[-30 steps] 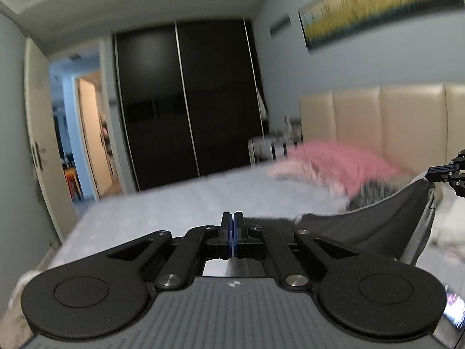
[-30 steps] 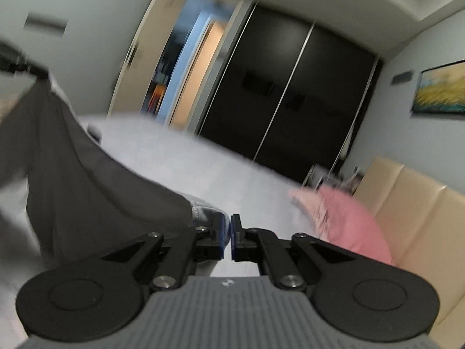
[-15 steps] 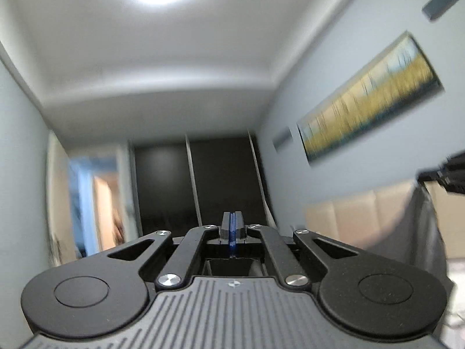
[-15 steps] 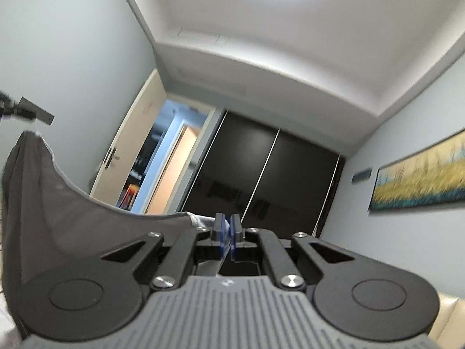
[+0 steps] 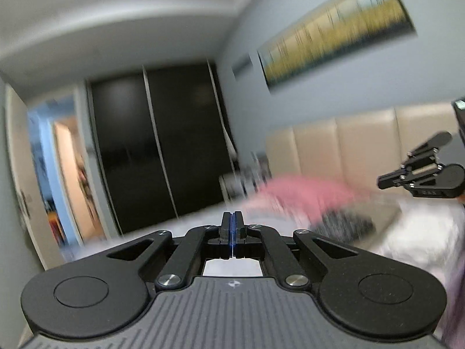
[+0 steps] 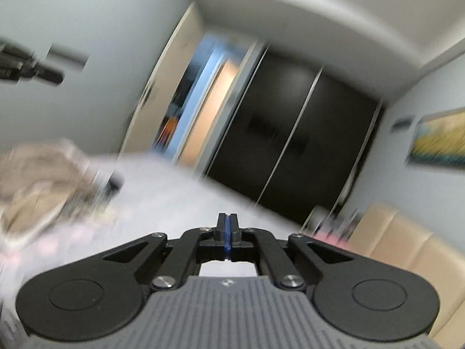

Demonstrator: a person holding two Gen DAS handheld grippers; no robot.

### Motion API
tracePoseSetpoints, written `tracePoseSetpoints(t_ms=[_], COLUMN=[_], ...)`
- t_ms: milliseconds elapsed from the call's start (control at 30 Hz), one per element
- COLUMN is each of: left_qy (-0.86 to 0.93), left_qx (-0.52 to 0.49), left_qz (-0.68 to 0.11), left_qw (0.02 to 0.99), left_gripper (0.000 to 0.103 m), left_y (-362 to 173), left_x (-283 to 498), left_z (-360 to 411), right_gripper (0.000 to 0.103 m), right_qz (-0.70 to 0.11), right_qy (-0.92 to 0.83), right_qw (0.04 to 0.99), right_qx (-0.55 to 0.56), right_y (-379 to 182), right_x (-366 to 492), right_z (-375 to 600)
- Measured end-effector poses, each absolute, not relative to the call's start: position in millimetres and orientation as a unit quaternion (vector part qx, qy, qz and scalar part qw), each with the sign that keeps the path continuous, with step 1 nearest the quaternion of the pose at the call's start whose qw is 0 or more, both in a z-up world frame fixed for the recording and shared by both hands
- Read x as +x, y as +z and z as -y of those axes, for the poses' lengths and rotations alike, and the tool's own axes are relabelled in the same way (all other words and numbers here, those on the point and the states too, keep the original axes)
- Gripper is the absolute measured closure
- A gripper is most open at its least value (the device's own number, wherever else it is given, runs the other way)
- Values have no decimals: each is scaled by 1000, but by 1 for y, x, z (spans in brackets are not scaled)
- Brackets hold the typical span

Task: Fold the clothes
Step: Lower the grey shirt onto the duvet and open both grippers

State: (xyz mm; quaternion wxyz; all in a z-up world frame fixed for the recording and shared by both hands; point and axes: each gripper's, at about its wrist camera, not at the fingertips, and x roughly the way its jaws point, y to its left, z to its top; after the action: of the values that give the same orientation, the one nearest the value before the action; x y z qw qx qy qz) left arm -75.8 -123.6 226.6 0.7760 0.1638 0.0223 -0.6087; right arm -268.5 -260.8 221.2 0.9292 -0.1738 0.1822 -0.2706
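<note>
Left gripper (image 5: pixel 233 234): the two fingers are pressed together, the blue pads meet, and I see no cloth between them.
Right gripper (image 6: pixel 227 237): also closed fully, pads touching, nothing visible in the grip. In the left wrist view it appears at 3 o'clock, raised above the bed.
Why held so: both tools hang in the air above the mattress and look across the room, not down. I judge the hands are between two grips. Whether a garment is just laid down or one is about to be taken, the pictures do not settle.
Clothes: a pink garment (image 5: pixel 302 192) lies at 2 o'clock in the left view, near the headboard (image 5: pixel 348 142), with a dark patterned piece (image 5: pixel 343 226) just beside it. A beige crumpled pile (image 6: pixel 43 183) lies at 9 o'clock in the right view. All are blurred; none looks folded, but I cannot tell surely.
Surface: the bed (image 6: pixel 180 200) has a pale grey sheet, soft, mostly bare in the middle.
Room: a dark sliding wardrobe (image 5: pixel 157 151) at 12 o'clock, an open door (image 5: pixel 66 174) at 9 o'clock, a yellow painting (image 5: pixel 334 35) on the wall.
</note>
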Motion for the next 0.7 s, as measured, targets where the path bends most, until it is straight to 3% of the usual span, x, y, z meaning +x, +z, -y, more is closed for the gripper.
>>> tracePoseSetpoints(t_ms=[267,333,400,533,700], left_qy=[-650,-666,-678,-696,-705], left_qx=[283,301,316,347,387], left_qz=[-142,-171,-200,-241,-274], left_qw=[690,661,633,580,528], left_gripper=[103,99,87,77,59], left_y=[132,110,92,60,19], left_x=[-84,-90,-96,-116,-138], left_z=[141,135,135,121,111], right_gripper=[102,101,100,82,72], right_qz=[-363,-395,-425,-477,-518], right_qy=[-198,-176,-155,-120,-83], right_qw=[899,891,882,864,846], right_qx=[-145,-140,-133,-107,-94], right_y=[114,93,74,39,12], right_x=[-240,-246,-251,-258,-261], right_z=[274,270,265,255,240])
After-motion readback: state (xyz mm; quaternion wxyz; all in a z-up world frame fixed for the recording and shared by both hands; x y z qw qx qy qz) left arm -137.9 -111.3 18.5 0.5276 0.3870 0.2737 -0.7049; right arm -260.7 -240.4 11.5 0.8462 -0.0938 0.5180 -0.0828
